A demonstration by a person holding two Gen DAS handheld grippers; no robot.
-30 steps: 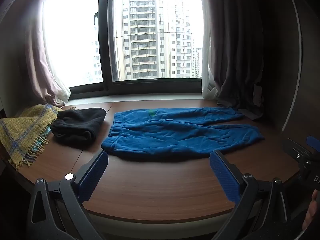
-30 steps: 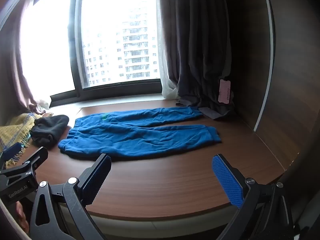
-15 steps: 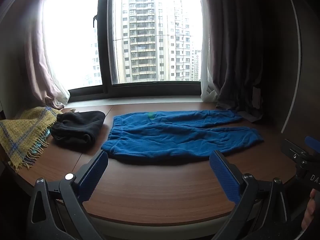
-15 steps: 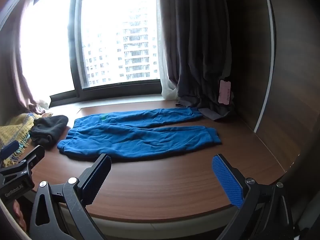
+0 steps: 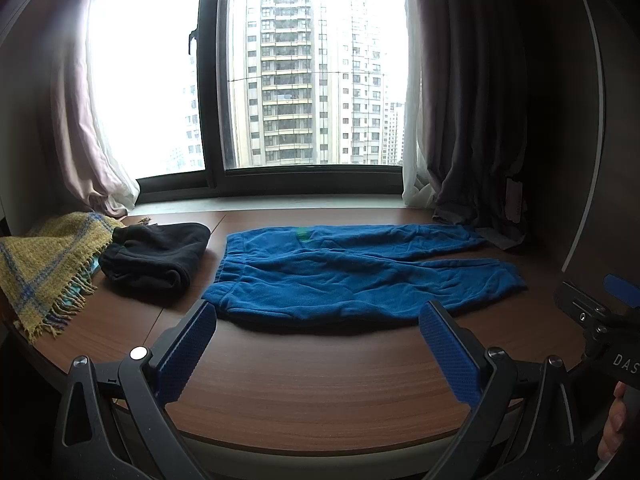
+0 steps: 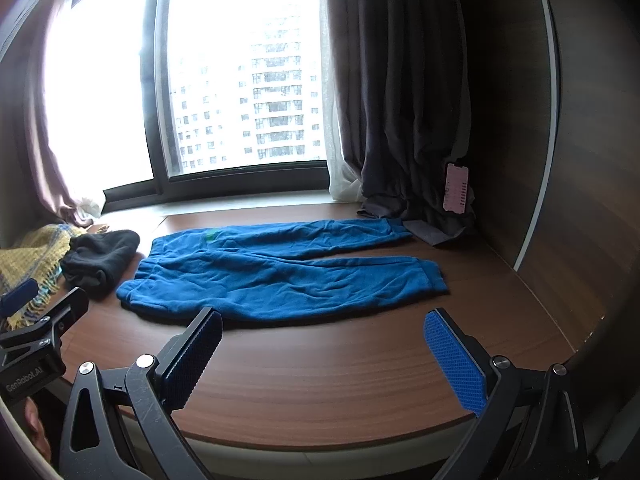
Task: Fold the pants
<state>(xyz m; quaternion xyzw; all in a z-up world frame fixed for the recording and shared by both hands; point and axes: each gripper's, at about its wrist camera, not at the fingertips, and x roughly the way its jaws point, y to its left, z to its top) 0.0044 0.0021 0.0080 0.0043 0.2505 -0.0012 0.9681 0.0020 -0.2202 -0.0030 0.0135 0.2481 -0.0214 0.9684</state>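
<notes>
Grippers (image 5: 318,324) agape; pants (image 5: 360,272) cuff curtain-hidden.

A room in a high-rise flat: a large window (image 5: 304,80) looks out on apartment towers (image 5: 316,76), long curtains (image 6: 400,88) hang at both sides, and clothes (image 5: 156,256) and a fringed blanket (image 5: 44,264) lie on a wooden surface (image 5: 320,380) beneath it.
</notes>
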